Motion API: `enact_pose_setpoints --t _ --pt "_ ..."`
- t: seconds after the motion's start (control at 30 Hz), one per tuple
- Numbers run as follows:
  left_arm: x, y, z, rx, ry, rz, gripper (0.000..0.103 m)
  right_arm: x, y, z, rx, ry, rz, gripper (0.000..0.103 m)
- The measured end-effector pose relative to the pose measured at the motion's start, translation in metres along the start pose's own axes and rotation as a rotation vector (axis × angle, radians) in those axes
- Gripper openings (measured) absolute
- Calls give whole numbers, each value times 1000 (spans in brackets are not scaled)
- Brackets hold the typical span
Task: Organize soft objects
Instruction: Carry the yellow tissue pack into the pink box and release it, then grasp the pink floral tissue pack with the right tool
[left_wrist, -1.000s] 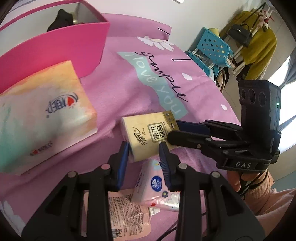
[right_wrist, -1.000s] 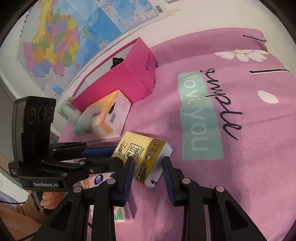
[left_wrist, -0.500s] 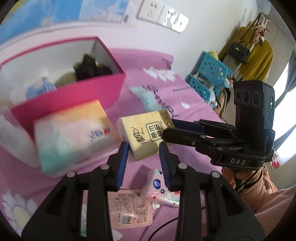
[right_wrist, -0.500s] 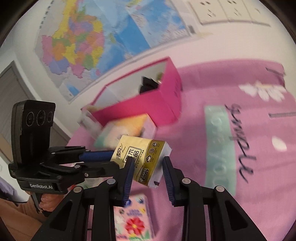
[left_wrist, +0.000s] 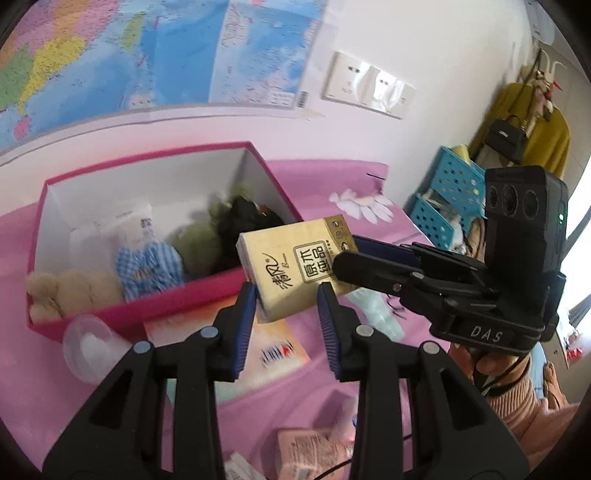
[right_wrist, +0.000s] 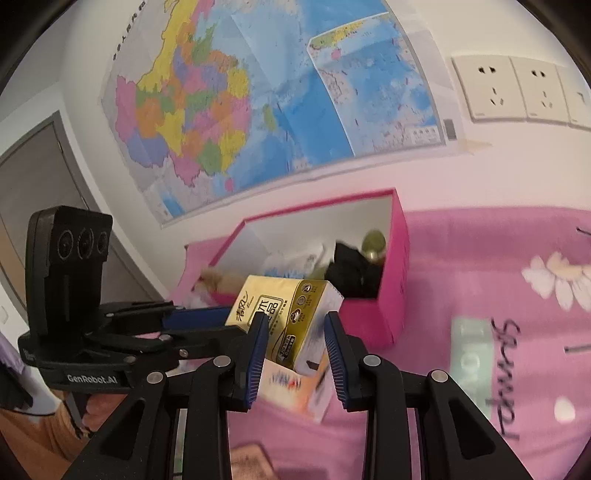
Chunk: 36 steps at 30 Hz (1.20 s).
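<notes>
— Two grippers on one pack, see that? The left gripper (left_wrist: 286, 301) and the right gripper (right_wrist: 295, 334) each have their blue pads closed in on the yellow tissue pack (left_wrist: 295, 264), one from each end, so it hangs in the air between them.

— Where's it sitting relative to the pink box (left_wrist: 184, 295)?

— Just in front of the near wall and above it, not over the opening yet. The box lies straight ahead of both tools, further from the person. From the right wrist view the pack (right_wrist: 286, 314) covers part of the box's front corner (right_wrist: 369, 321).

— And the pack's long side?

— Running roughly across, from one gripper to the other, a bit tilted. I'd guess the box's long side runs much the same way, so it may go in without a turn.

— Which hand's closer to the box?

— Hard to call; they look about level. I'd say both must carry forward together past the wall, or the pack could catch the rim. The soft toys (left_wrist: 147, 264) already fill the near side.
</notes>
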<state>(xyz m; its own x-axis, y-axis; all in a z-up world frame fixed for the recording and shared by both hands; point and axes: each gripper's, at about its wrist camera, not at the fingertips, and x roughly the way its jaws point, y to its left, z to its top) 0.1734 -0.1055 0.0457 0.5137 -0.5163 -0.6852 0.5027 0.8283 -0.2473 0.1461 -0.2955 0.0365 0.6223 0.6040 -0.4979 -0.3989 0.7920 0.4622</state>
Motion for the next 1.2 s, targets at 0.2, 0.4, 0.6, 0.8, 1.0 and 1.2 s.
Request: enact_pose_setpoints --t 0.2,0.4,0.6,0.8,1.0,1.2 --pt "19 14 20 -42 11 40 36 24 -8 24 -12 -12 -16 32" --pt "42 23 31 -73 39 73 36 45 -16 35 -24 2 -50 31" --pt "54 26 30 -91 59 94 36 58 -26 34 -10 31 -103 33" --pt "49 25 25 -67 44 91 36 52 -23 31 -43 20 -151 36" --pt "34 21 14 -37 19 96 36 45 -18 27 -62 23 -145 36" --pt "-1 8 -9 32 -39 63 38 33 -10 21 -61 24 -93 36"
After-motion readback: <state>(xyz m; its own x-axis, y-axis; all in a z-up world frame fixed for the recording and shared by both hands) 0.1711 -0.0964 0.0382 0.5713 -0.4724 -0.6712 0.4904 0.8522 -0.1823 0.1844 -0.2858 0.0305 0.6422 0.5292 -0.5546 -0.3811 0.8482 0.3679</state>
